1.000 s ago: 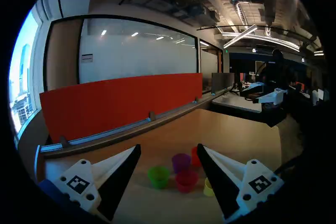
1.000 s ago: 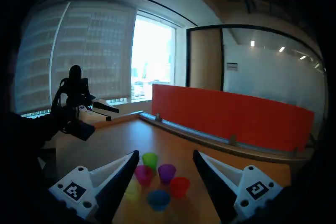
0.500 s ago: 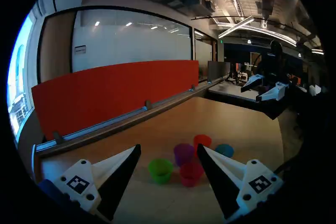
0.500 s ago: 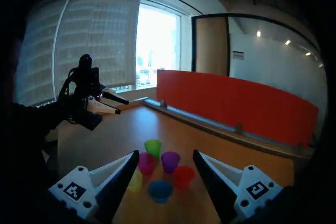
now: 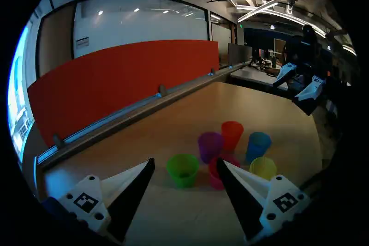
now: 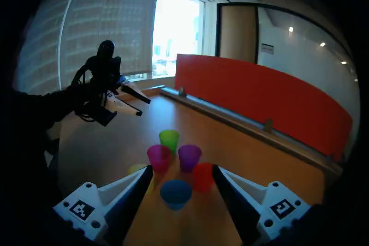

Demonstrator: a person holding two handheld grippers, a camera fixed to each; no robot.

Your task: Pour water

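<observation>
Several small plastic cups stand clustered on the wooden desk (image 5: 258, 107). In the left gripper view they are green (image 5: 183, 170), purple (image 5: 210, 146), red (image 5: 231, 134), blue (image 5: 258, 145), yellow (image 5: 263, 167) and pink (image 5: 215, 174), the pink one partly behind a finger. My left gripper (image 5: 185, 160) is open above the desk, short of the green cup. In the right gripper view, the blue cup (image 6: 175, 193) lies nearest, with red (image 6: 203, 176), purple (image 6: 189, 156), pink (image 6: 159, 157) and green (image 6: 169, 139) beyond. My right gripper (image 6: 182, 167) is open and holds nothing.
A red partition (image 5: 120, 75) on a metal rail runs along the desk's far edge. The left gripper (image 6: 144, 107), held by a dark-sleeved arm, hangs over the desk left of the cups. The right gripper (image 5: 286, 89) hovers at the far right. Bright windows (image 6: 180, 29) lie behind.
Both grippers have come closer to the cups and tilted down, so the cups look larger and sit higher in each view. Both stay open.
</observation>
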